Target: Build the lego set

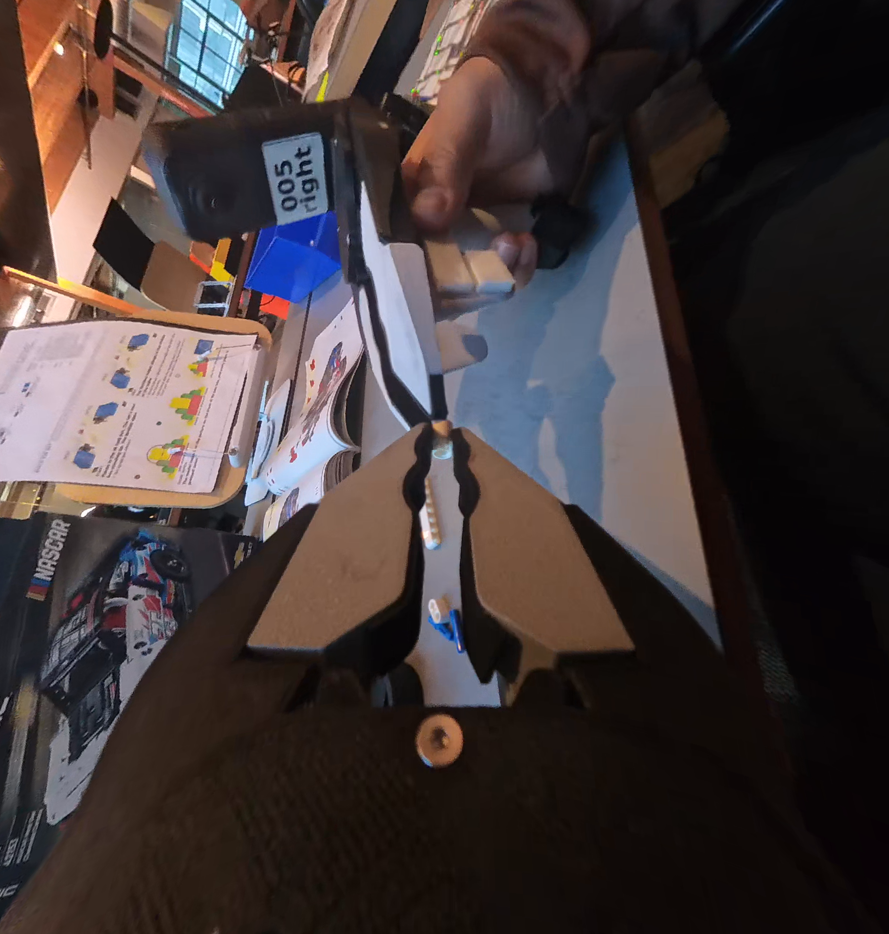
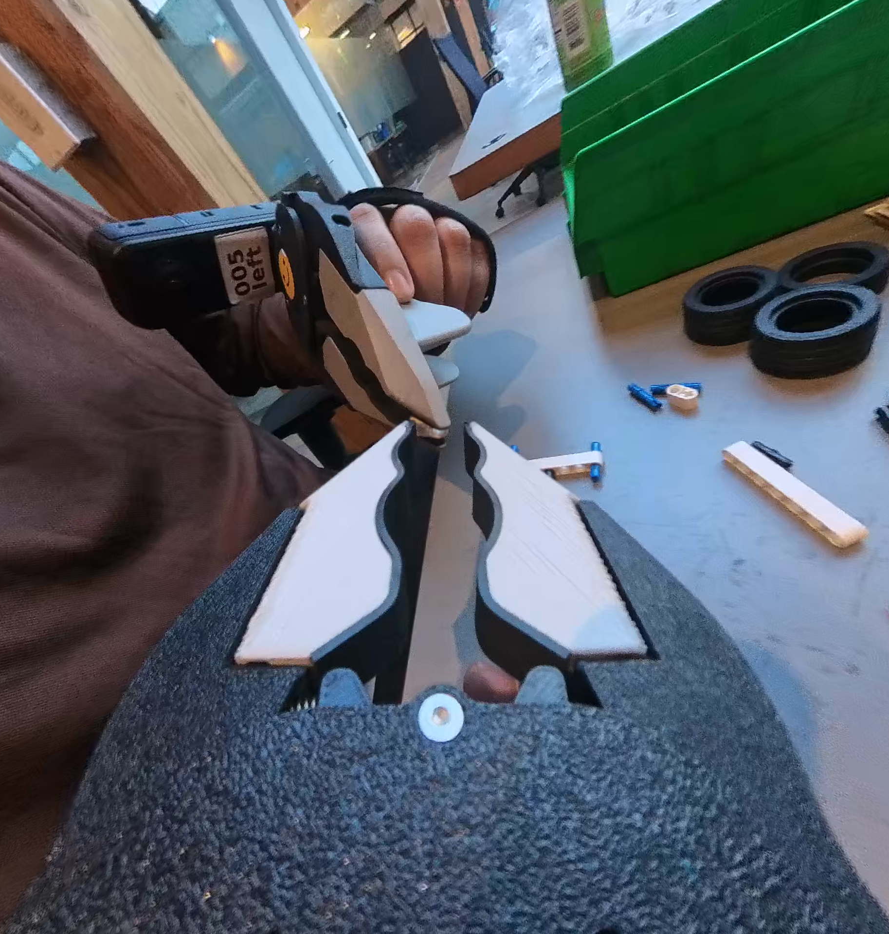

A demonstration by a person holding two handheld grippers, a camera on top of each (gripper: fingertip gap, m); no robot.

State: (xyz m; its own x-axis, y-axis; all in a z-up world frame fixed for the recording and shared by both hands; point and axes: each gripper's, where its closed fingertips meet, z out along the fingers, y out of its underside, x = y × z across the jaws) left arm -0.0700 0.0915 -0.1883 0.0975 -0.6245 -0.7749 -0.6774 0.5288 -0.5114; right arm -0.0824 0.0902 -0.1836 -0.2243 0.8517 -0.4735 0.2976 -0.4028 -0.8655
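Your left gripper (image 1: 439,439) is clenched on a small pale lego piece (image 1: 441,442), its long axis running straight along the fingers, toward 12 o'clock in the left wrist view. Your right gripper (image 2: 438,430) stands released, tips parted just beside that piece (image 2: 430,431). A long white beam (image 2: 793,499) lies on the table (image 2: 685,606), pointing toward 4 o'clock; three black tires (image 2: 786,308) sit at 2 o'clock.
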